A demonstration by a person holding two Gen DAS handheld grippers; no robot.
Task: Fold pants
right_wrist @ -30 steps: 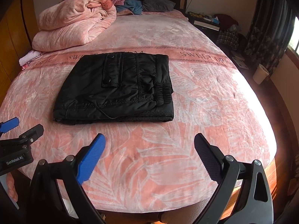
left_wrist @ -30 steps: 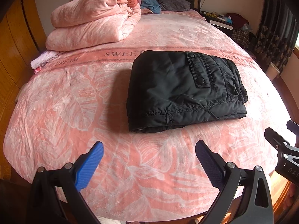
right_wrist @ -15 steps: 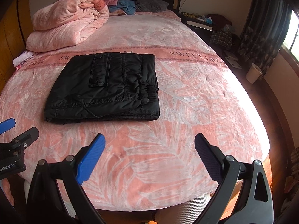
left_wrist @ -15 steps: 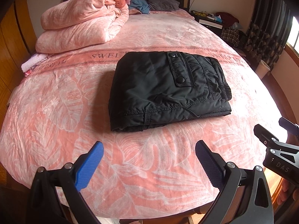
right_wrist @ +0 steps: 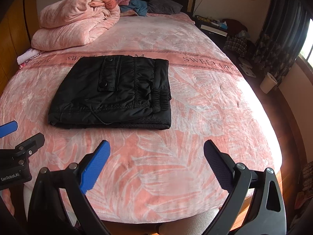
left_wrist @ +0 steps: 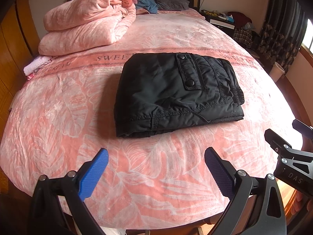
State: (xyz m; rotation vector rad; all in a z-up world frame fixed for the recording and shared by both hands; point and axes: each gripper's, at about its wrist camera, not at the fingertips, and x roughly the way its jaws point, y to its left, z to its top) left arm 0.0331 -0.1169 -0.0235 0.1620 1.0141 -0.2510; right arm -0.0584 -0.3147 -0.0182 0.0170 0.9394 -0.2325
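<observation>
Black pants (left_wrist: 176, 94) are lying folded mid-frame, both grippers (left_wrist: 156, 173) (right_wrist: 156, 168) hanging spread and empty below, so nothing is seemingly needing doing.

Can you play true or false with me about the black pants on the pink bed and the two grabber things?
1. The black pants lie folded in a flat bundle on the pink bed cover. True.
2. The left gripper is squeezing the pants. False: it is open, holds nothing, and sits over the bed's near edge, apart from the pants.
3. The right gripper is open and holds nothing. True.
4. The rolled pink blanket sits on top of the pants. False: it lies farther back, toward the headboard, apart from them.
5. A pocket flap with snap buttons shows on top of the pants. True.
</observation>
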